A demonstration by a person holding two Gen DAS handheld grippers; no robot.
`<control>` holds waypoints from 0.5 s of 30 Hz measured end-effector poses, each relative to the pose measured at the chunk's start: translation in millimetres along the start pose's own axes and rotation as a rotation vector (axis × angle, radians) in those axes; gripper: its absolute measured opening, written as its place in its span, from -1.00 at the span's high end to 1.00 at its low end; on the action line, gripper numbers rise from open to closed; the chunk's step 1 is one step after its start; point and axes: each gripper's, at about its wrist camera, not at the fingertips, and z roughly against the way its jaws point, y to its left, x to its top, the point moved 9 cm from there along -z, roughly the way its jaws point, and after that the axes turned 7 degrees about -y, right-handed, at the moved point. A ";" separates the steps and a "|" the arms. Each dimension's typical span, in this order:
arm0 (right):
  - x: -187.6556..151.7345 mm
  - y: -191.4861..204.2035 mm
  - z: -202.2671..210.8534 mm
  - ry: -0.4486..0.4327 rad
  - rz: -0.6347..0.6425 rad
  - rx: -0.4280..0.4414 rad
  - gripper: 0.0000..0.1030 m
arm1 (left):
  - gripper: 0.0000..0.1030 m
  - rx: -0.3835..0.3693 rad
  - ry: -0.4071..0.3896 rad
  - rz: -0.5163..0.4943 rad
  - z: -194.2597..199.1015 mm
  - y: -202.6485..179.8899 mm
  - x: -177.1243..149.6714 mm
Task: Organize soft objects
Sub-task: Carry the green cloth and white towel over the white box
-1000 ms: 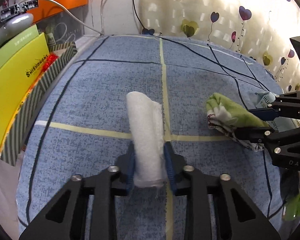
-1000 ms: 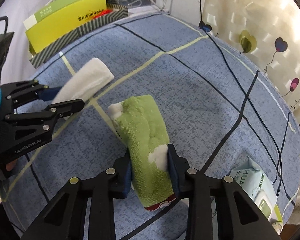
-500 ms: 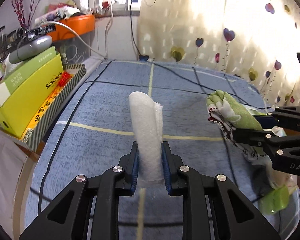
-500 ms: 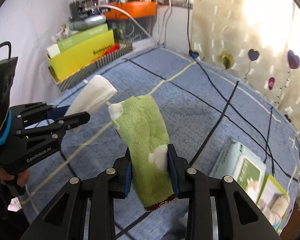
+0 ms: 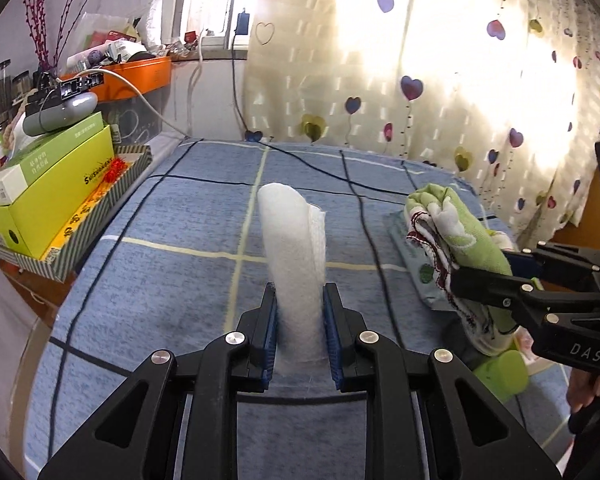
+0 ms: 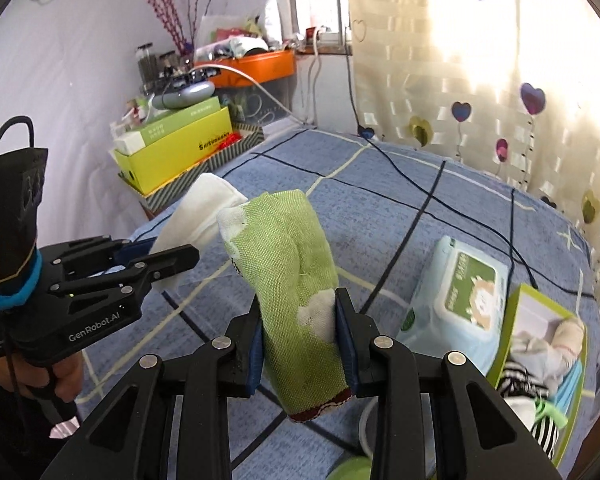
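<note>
Covering table: blue grid cloth point(image 5: 172, 280); heart-print curtain point(image 5: 440, 60) behind, sunlit.

A blue bedspread point(image 5: 172, 280) with dark and pale yellow lines covers the surface. A wipes pack point(image 6: 456, 300) lies on it at the right, just beside a green box point(image 6: 518, 312). At the left edge a yellow box point(image 5: 48, 200) sits in a striped tray point(image 5: 100, 216). Behind hangs an orange shelf point(image 6: 260, 66), cluttered. A heart-print curtain point(image 5: 440, 80) glows with backlight, and a black cable point(image 5: 236, 92) runs down it.
</note>
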 end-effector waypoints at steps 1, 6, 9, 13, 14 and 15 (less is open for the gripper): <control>-2.0 -0.5 3.0 -0.004 -0.010 0.001 0.42 | 0.57 -0.008 -0.002 0.002 1.7 -2.8 -0.5; -8.0 0.2 16.6 -0.027 -0.033 0.002 0.42 | 0.57 -0.034 -0.013 -0.001 8.7 -14.8 -1.2; -11.1 1.7 22.4 -0.035 -0.040 0.003 0.42 | 0.57 -0.047 -0.019 -0.001 13.2 -20.3 -1.3; -14.5 2.5 29.9 -0.047 -0.047 0.000 0.42 | 0.57 -0.059 -0.030 -0.004 19.4 -26.4 -0.4; -15.0 2.4 31.4 -0.049 -0.048 -0.002 0.42 | 0.57 -0.060 -0.033 -0.005 20.9 -27.6 -0.1; -15.2 2.0 33.0 -0.052 -0.049 -0.004 0.42 | 0.57 -0.061 -0.036 -0.007 22.3 -29.0 0.2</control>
